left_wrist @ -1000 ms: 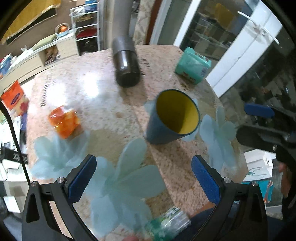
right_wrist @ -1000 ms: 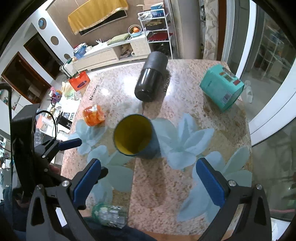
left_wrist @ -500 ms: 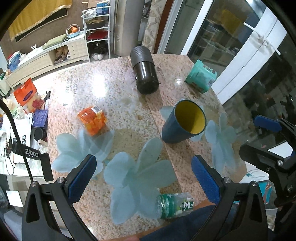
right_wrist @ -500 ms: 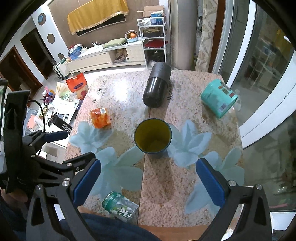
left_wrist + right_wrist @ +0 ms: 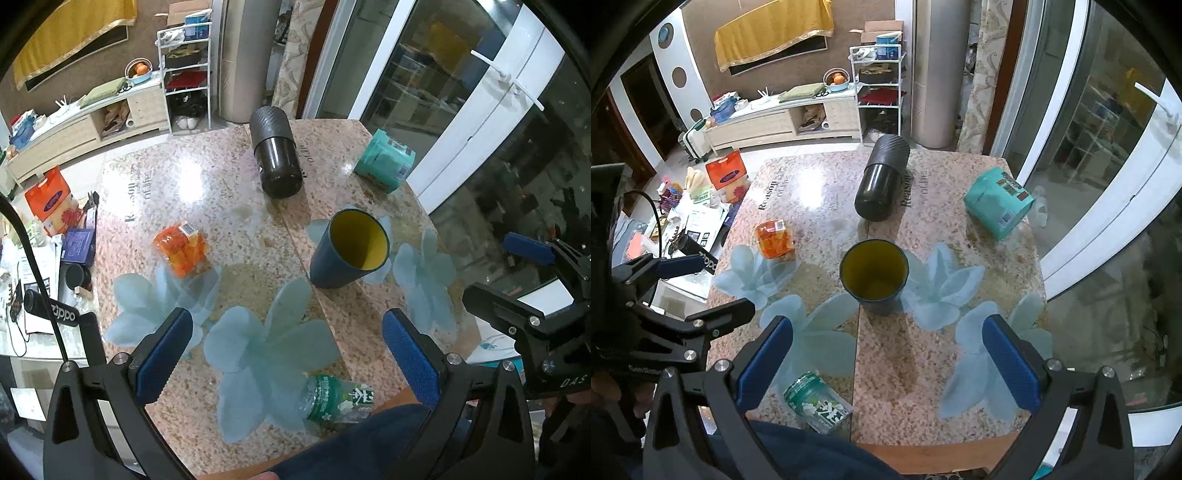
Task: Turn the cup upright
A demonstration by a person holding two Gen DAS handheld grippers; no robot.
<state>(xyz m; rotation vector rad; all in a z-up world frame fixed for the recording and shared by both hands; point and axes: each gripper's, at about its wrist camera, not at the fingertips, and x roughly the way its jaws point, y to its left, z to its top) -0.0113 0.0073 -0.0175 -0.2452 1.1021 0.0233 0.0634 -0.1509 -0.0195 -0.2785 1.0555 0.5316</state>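
A dark blue cup with a yellow inside [image 5: 349, 249] stands upright, mouth up, near the middle of the speckled stone table [image 5: 229, 206]. It also shows in the right wrist view [image 5: 874, 275]. My left gripper [image 5: 286, 350] is open and empty, held above the table's near edge, well short of the cup. My right gripper [image 5: 886, 365] is open and empty too, above the near edge, with the cup ahead between its fingers' lines. Each gripper shows at the side of the other's view.
A black cylinder [image 5: 882, 181] lies on its side at the table's far edge. A teal package [image 5: 997, 203] sits far right, an orange packet [image 5: 775, 239] left. A green-capped bottle [image 5: 818, 402] lies at the near edge. Glass doors stand to the right.
Both grippers have pulled back and up from the cup, so it looks smaller and more of the table shows. The cup stays upright in place.
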